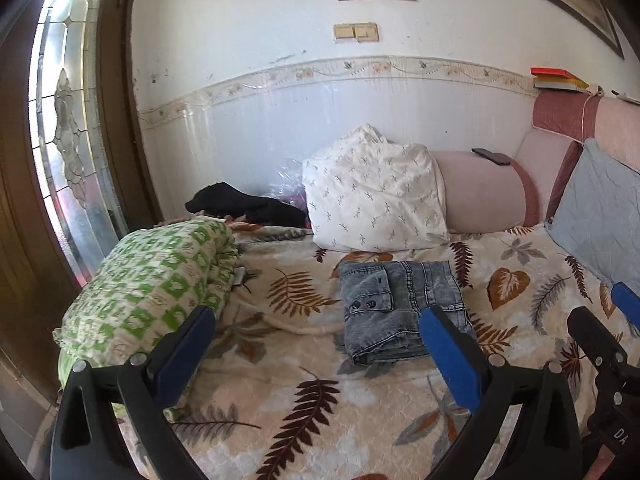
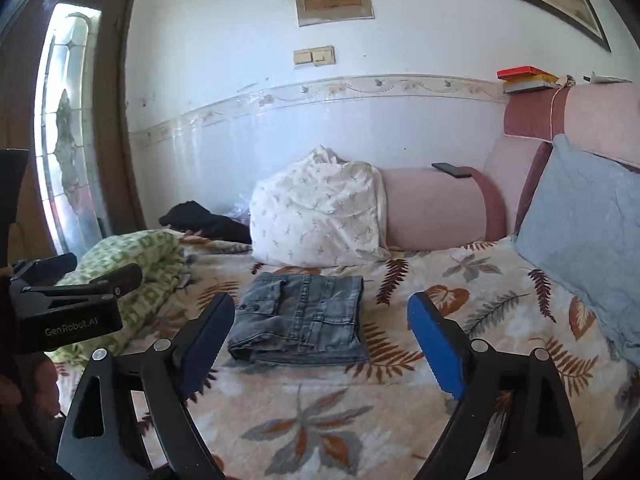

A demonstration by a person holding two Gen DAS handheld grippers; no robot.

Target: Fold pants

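Grey denim pants [image 1: 400, 308] lie folded into a compact rectangle on the leaf-patterned bedspread [image 1: 320, 408], with a buttoned pocket flap on top. My left gripper [image 1: 318, 320] hovers above and in front of them, open wide, with nothing between its blue pads [image 1: 452, 356]. In the right wrist view the folded pants [image 2: 300, 320] lie flat ahead of my right gripper [image 2: 322, 308], which is also open and empty, held clear of the cloth. Part of the right gripper shows at the left wrist view's right edge, and the left gripper [image 2: 72, 280] shows at the right wrist view's left edge.
A green-and-white folded blanket [image 1: 160, 280] lies left of the pants. Behind them stand a white pillow [image 1: 376, 192], a pink bolster [image 1: 484, 192] with a phone [image 1: 492, 156] on it, and a black garment [image 1: 244, 204]. A blue pillow [image 1: 600, 216] leans at the right. A glass-panelled door [image 1: 68, 120] is at the left.
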